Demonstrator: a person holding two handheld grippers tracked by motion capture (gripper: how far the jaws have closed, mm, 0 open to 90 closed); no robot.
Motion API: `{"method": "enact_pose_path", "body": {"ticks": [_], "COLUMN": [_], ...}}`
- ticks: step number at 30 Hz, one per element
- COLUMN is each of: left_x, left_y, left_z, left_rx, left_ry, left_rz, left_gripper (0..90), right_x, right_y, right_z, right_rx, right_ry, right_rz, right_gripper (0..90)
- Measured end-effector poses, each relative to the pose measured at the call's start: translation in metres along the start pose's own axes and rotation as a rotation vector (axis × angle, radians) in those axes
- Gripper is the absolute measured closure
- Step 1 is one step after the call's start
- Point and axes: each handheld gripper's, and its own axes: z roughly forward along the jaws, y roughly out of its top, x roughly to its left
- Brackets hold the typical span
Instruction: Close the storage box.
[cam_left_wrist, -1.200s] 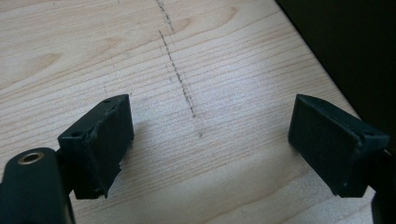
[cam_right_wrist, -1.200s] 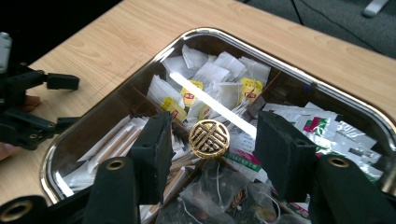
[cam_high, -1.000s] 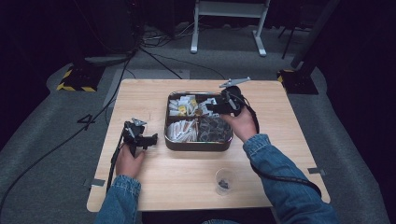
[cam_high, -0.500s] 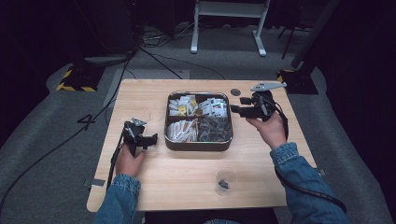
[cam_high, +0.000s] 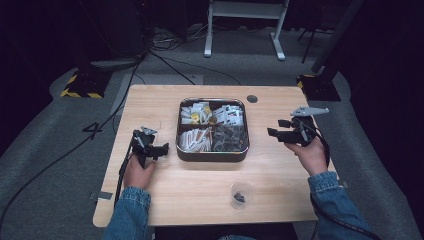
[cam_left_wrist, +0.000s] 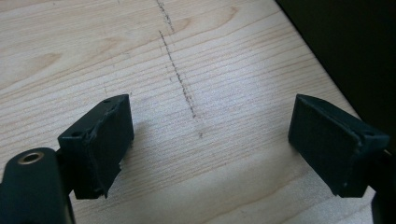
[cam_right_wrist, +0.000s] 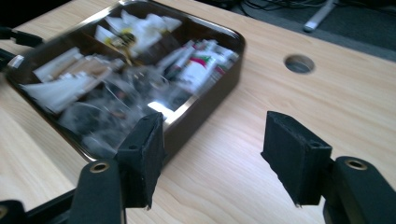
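I see 1 tin (cam_high: 212, 154) w/ 4 sections | 1 cup (cam_high: 241, 192) near | L gripper (cam_left_wrist: 210, 144) wide open, empty | R gripper (cam_right_wrist: 212, 156) jaws just opening, wide, empty, right of tin

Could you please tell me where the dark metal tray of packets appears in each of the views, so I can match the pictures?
High view: the tray sits at the middle of the table, between the two grippers.
Left gripper view: bare wooden table between open jaws; the tray is not in it.
Right gripper view: the tray fills the upper left, beyond the left jaw.
Shared landmark: the round hole in the tabletop, beside the tray's far corner.
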Motion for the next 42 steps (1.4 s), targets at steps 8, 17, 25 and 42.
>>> {"method": "enact_pose_path", "body": {"ticks": [8, 17, 25, 42], "left_x": [0.0, 0.0, 0.0, 0.0], "left_y": [0.0, 0.0, 0.0, 0.0], "left_z": [0.0, 0.0, 0.0, 0.0], "left_rx": [0.0, 0.0, 0.0, 0.0], "left_ry": [0.002, 0.002, 0.002, 0.002], "left_rz": [-0.002, -0.002, -0.001, -0.001], "left_gripper": [14.5, 14.5, 14.5, 14.5], "right_x": [-0.02, -0.051, -0.069, -0.075], "right_y": [-0.038, -0.076, -0.099, -0.114], "right_z": [0.009, 0.031, 0.036, 0.05], "right_rx": [0.038, 0.083, 0.076, 0.098], "right_ry": [-0.069, -0.101, -0.101, -0.111], "right_rz": [-0.017, 0.043, 0.083, 0.033], "right_gripper": [38.6, 37.6, 36.1, 18.6]}}
